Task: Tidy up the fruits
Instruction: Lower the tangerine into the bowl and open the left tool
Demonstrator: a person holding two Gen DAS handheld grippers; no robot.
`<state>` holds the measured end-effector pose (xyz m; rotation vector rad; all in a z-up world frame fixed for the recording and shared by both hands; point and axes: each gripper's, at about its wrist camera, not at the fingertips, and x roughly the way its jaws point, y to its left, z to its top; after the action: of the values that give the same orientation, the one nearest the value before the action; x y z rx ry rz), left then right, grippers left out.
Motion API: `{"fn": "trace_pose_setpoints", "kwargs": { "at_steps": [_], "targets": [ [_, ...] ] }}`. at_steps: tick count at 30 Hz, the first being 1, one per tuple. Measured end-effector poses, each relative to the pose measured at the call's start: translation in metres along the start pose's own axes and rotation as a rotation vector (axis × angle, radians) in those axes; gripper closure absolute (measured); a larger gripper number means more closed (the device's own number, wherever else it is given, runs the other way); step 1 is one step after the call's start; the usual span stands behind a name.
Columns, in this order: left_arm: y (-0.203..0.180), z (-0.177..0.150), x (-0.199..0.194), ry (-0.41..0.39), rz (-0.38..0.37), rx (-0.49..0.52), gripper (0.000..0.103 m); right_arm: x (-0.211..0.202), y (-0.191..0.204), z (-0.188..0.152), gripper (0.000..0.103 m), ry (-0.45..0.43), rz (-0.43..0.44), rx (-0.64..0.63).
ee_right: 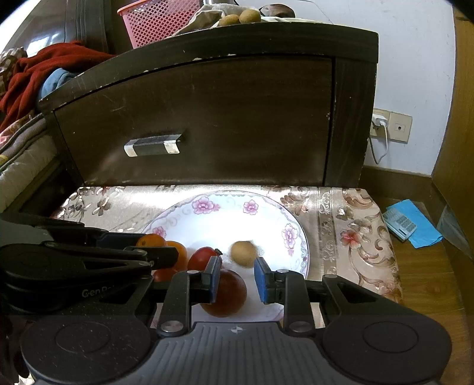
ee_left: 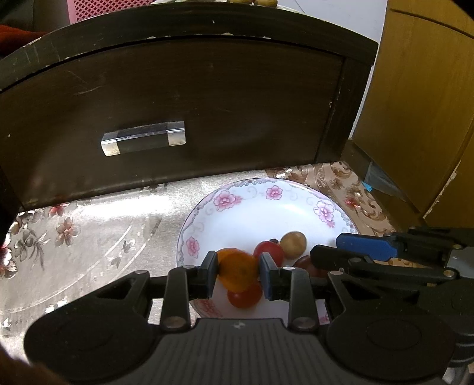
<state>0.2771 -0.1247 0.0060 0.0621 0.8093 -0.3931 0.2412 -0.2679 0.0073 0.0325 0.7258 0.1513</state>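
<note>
A white plate with pink flowers (ee_left: 266, 204) (ee_right: 237, 213) sits on a flowered cloth. In the left wrist view my left gripper (ee_left: 238, 271) is shut on an orange fruit (ee_left: 237, 271) just above the plate. Below it lies a small red tomato (ee_left: 244, 296); another red tomato (ee_left: 269, 250) and a tan round fruit (ee_left: 293, 244) lie behind. In the right wrist view my right gripper (ee_right: 237, 280) is open over the plate, with a large dark red fruit (ee_right: 229, 293) beside its left finger. The tan fruit (ee_right: 243, 253) and a red tomato (ee_right: 203, 257) lie ahead.
A dark wooden cabinet with a drawer handle (ee_left: 143, 137) (ee_right: 152, 145) stands right behind the plate. A wooden door (ee_left: 420, 103) is at the right. Blue paper (ee_right: 414, 226) lies on the floor right of the table. A pink basket (ee_right: 157, 22) sits on top of the cabinet.
</note>
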Motion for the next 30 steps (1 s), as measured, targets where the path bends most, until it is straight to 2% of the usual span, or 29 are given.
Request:
{"fn": "trace_pose_setpoints", "kwargs": {
  "at_steps": [9, 30],
  "targets": [
    [-0.002, 0.001, -0.003, -0.011, 0.004, 0.006, 0.061, -0.003, -0.002, 0.0, 0.082, -0.009, -0.006, 0.004],
    [-0.003, 0.0, -0.023, -0.039, 0.022, 0.036, 0.059, -0.018, 0.001, 0.0, 0.081, -0.031, -0.015, 0.006]
  ]
}}
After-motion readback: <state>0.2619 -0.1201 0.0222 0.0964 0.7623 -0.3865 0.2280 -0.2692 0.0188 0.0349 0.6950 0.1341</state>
